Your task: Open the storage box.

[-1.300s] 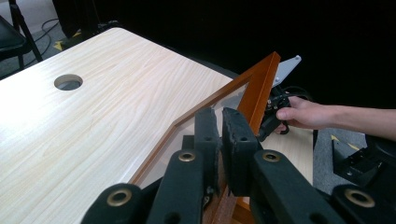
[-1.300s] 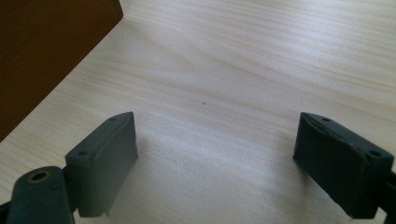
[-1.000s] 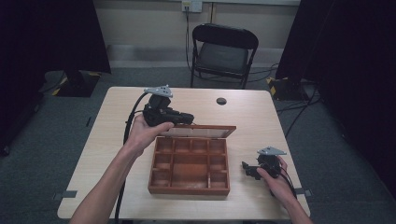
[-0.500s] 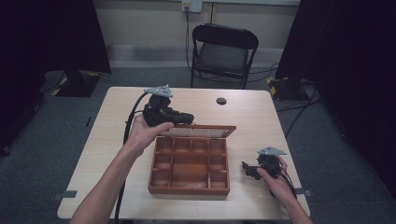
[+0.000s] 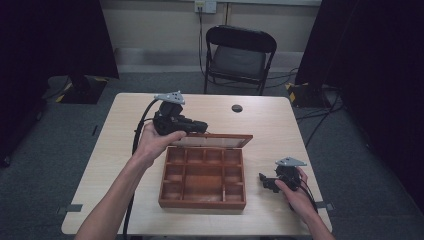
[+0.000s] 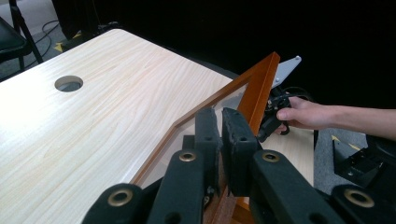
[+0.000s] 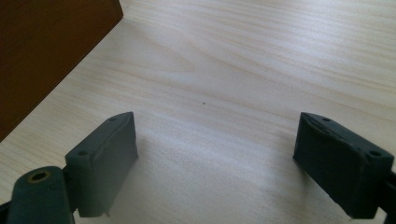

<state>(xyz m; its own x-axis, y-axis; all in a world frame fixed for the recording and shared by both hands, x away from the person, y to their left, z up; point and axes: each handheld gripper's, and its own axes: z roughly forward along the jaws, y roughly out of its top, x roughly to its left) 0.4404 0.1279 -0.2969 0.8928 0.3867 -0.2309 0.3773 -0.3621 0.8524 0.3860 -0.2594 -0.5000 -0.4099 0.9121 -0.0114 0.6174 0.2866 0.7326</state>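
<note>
Left gripper [image 6: 219,140] pinching the raised lid [image 6: 254,95] of the wooden box [image 5: 202,177], right gripper [image 7: 215,163] spread wide over bare table [image 7: 243,60]

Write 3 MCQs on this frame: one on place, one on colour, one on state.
1. Where does the right gripper sit?
A. right of the box
B. inside the box
C. on the chair

2. What colour is the box?
A. white
B. reddish brown
C. green

3. What is the left gripper doing?
A. lying open on the table
B. hanging open over the box
C. shut on the lid

Key: 1 A, the high view shows it on bare table right of the box. 2 B, its wood is reddish brown in the high view. 3 C, in the left gripper view the jaws pinch the lid's frame, which stands raised.
</note>
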